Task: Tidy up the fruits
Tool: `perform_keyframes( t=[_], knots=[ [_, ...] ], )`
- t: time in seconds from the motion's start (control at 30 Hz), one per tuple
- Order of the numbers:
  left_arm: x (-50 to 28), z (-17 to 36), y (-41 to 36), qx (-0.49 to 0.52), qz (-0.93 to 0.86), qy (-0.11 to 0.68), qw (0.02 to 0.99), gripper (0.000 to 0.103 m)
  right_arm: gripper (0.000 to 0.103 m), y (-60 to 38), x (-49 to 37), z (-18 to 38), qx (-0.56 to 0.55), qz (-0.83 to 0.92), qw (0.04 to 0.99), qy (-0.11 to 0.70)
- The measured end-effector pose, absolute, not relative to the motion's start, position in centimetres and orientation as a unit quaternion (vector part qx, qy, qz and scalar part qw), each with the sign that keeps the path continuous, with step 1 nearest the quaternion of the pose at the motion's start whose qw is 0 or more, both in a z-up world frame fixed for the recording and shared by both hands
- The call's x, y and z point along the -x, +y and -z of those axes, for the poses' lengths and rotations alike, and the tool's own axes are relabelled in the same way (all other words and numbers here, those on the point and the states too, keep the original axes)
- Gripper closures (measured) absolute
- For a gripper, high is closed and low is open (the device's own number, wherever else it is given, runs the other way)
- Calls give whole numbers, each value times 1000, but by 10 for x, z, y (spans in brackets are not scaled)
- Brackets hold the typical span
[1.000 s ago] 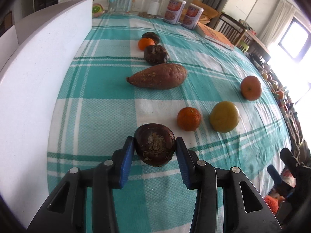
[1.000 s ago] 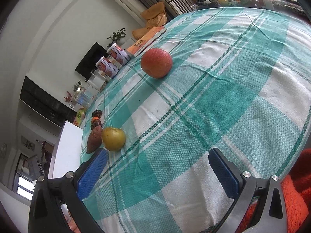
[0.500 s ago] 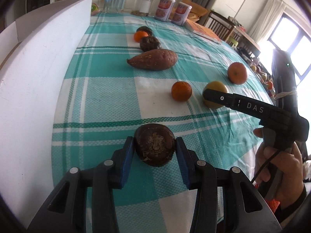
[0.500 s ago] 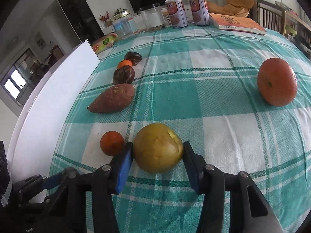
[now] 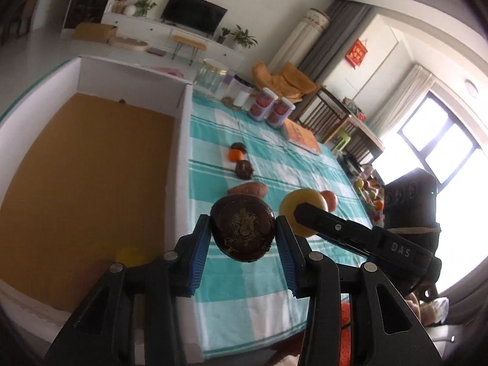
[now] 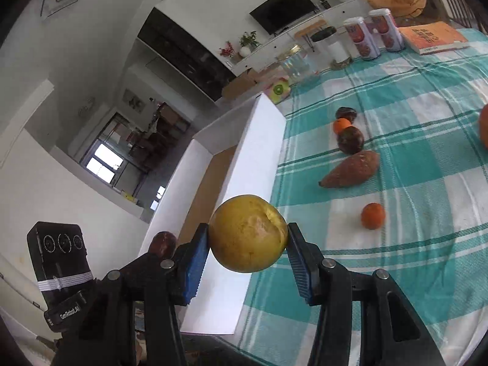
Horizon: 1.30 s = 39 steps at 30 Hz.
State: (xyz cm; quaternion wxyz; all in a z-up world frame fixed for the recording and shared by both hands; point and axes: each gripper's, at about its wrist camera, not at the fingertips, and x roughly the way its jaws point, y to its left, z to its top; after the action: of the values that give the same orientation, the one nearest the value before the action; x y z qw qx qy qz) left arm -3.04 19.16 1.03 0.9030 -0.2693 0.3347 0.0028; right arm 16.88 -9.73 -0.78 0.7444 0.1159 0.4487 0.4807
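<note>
The round dark-brown fruit with a rough, scabbed face (image 5: 242, 227) sits clamped between the blue pads of the left gripper (image 5: 243, 238), lifted clear of the cloth and hanging just beside the near wall of the white box with a brown cardboard floor (image 5: 183, 158). The left tongs are closed down to the fruit's width, pads pressed on both flanks. The round yellow fruit with a dented skin (image 6: 248, 233) is held the same way by the right gripper (image 6: 248, 254), its blue pads tight against either side, raised above the teal-and-white checked tablecloth (image 6: 427, 158) close to the box's long outer wall.

Both grippers point forward, side by side; the right one's black arm crosses the left view and reads "DAS" in pale letters (the label on the left tool's body is too blurred to read).

Beside the box, on the cloth, lie a brown sweet potato (image 6: 350, 169), a small orange mandarin (image 6: 372, 216) nearer than it, then a dark round fruit (image 6: 350, 140), a second mandarin (image 6: 341, 125) and another dark fruit (image 6: 346, 113) farther along the box wall. Two printed cans (image 6: 373, 35) and an orange book (image 6: 434, 38) stand at the far end of the box.
</note>
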Motion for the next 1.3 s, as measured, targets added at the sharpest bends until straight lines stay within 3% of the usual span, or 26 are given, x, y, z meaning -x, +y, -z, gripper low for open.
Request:
perform_keyframes(
  t=[0.3,0.43,0.53,0.63,0.67,0.73,0.9,1.03,1.3],
  knots=[
    [60,46,283,250,-239,382,857,58,52,49,-95,44,61,-542,692,473],
    [64,43,278,256,-259,359,859,25,43,47,-101,43,41,-532,706,465],
    [61,28,265,252,-247,328,876,23,39,11,-117,25,6,-512,743,432],
    [47,15,233,242,-190,315,898,23,22,-51,-136,15,-20,-452,800,394],
    [42,11,219,235,-162,315,905,23,10,-76,-142,18,-23,-417,824,383],
    [30,6,184,211,-103,322,917,19,1,-129,-156,33,-22,-326,868,373],
    [-17,32,100,181,37,391,902,17,2,-242,-202,100,-34,-133,895,424],
    [-58,80,60,149,42,444,882,17,2,-297,-207,110,-123,-103,887,434],
    [-87,133,44,56,-18,453,890,17,2,-287,-203,112,-87,-71,901,419]
  ],
)
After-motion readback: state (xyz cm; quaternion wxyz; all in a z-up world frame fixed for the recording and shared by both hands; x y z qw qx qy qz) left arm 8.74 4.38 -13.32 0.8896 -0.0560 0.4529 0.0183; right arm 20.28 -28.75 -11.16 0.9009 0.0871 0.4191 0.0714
